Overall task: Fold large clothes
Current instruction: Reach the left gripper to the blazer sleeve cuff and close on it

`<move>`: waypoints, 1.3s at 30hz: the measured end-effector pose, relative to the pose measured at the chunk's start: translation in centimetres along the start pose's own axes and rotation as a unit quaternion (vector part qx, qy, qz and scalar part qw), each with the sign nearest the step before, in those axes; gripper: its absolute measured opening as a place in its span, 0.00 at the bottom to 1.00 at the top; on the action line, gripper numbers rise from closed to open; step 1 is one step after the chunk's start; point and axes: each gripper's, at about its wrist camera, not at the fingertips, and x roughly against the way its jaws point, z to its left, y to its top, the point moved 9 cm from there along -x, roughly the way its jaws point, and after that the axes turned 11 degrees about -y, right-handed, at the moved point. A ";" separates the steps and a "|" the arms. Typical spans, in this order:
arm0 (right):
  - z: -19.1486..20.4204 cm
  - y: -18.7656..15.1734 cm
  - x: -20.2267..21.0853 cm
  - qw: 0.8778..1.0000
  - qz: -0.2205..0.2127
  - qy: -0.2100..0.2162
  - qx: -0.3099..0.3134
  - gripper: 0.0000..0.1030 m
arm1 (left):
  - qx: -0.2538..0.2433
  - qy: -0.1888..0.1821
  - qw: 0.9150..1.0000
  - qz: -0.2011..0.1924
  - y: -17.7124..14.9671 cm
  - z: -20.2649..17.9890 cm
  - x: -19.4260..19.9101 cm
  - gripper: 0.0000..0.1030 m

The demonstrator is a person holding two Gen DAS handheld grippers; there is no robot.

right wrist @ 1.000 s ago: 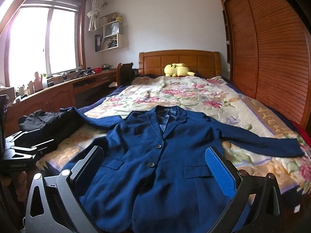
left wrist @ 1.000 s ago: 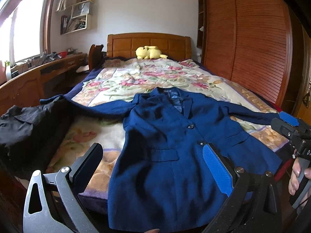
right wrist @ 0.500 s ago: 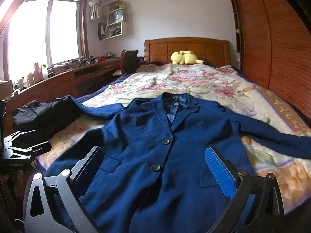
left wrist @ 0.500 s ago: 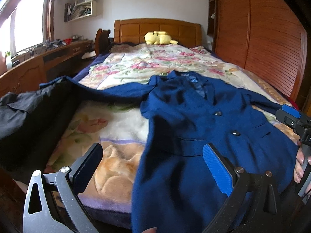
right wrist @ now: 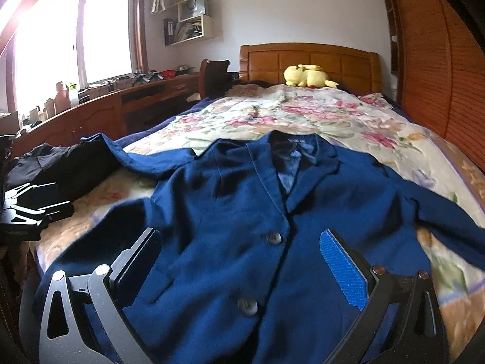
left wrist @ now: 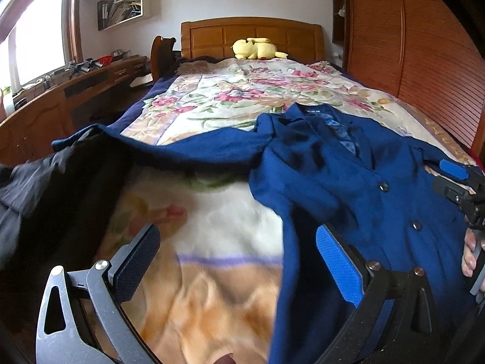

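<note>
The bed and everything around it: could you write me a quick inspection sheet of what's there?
Surface: bed with floral blanket, wooden headboard.
Job's things: blue jacket lying face up, buttoned, sleeves spread out.
Clutter: black garment at the bed's left edge; yellow plush toy by the headboard.
Grippers: left gripper open over the blanket beside the jacket; right gripper open over the jacket's front.
Cables: nothing seen.
Surroundings: window, cluttered desk, wall shelves, slatted wardrobe doors.
</note>
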 end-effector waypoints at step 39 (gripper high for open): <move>3.1 -1.8 -8.2 0.999 0.032 0.031 0.022 1.00 | 0.155 0.041 0.985 0.058 7.1 15.6 -11.8 0.46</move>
